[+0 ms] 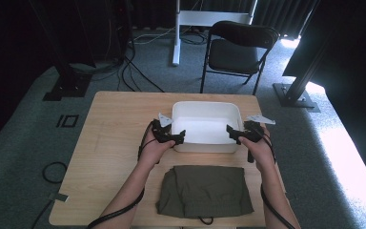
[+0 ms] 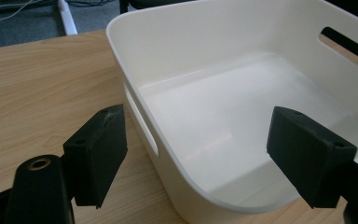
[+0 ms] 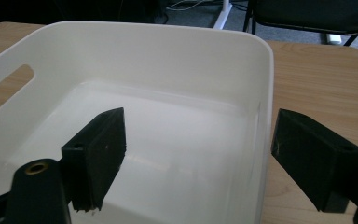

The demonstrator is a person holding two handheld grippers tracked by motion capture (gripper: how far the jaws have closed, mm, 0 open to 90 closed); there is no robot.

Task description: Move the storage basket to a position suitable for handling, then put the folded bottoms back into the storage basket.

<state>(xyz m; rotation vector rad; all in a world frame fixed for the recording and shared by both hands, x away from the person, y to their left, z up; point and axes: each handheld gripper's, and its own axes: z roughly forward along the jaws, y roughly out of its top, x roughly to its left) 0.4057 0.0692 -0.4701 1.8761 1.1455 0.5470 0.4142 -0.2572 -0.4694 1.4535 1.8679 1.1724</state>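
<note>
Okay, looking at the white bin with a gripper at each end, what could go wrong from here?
1. Both the left gripper and the right gripper stand open astride the white bin's side walls; lifting now would probably leave it on the table.
2. Withdrawing sideways, a jaw might catch a wall and drag the bin.
3. The folded olive garment lies close in front; sliding the bin toward the person could rumple it.

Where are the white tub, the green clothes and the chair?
white tub [image 1: 205, 147]: high view, near wall.
green clothes [image 1: 204, 190]: high view, middle of the folded cloth.
chair [image 1: 233, 56]: high view, seat.
</note>
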